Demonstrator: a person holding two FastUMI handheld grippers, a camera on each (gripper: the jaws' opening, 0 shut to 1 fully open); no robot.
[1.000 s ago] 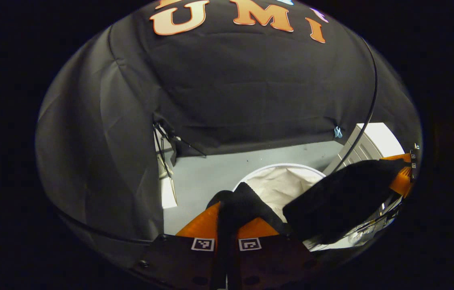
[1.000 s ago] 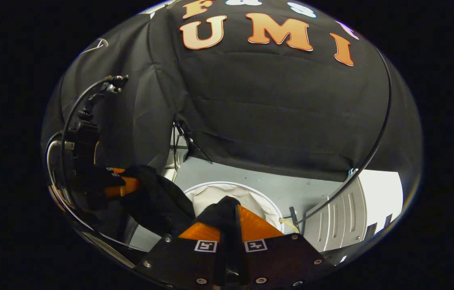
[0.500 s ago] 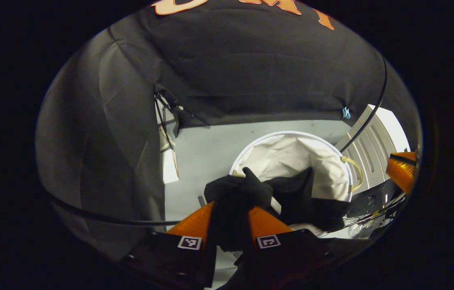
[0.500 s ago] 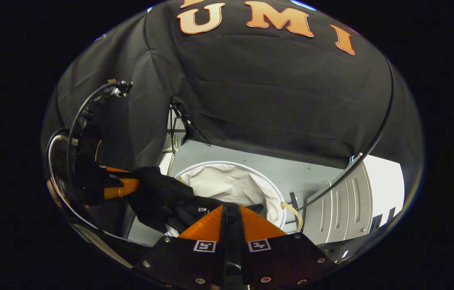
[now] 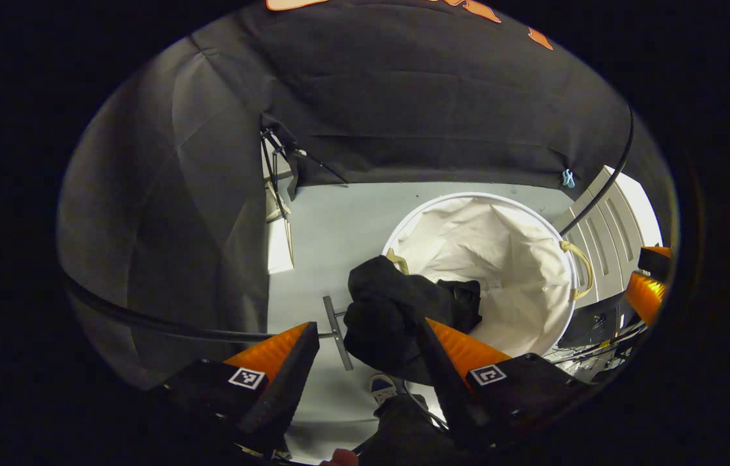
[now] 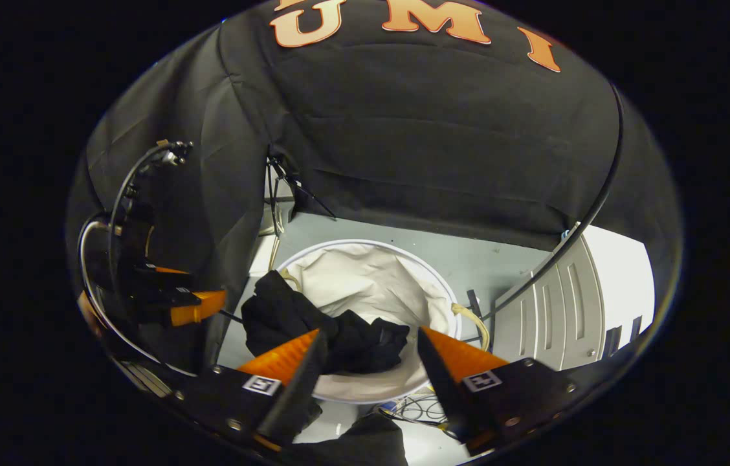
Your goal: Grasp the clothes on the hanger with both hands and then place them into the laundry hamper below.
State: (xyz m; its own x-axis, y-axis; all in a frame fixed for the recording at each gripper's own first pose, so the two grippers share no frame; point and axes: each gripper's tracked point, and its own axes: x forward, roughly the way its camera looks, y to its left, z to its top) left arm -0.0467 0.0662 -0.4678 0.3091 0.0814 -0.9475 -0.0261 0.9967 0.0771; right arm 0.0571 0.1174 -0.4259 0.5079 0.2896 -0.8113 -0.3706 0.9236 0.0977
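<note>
The black garment is bunched at the near-left rim of the round white laundry hamper, partly inside and partly over the edge. My left gripper stands open above it, fingers wide apart and holding nothing. In the right gripper view the same garment lies over the hamper's near-left rim. My right gripper is open too, above the hamper's near edge. The left gripper shows at the far left of that view, and the right gripper at the far right of the left gripper view.
The hamper stands on a grey floor. A white panelled cabinet is right beside it. A black cable arcs across. A thin metal stand foot lies left of the hamper. A person's shoe is near the bottom.
Both grippers went from shut on the black garment to open. The garment dropped from between them onto the hamper's near rim. Both views have tipped further down toward the hamper.
</note>
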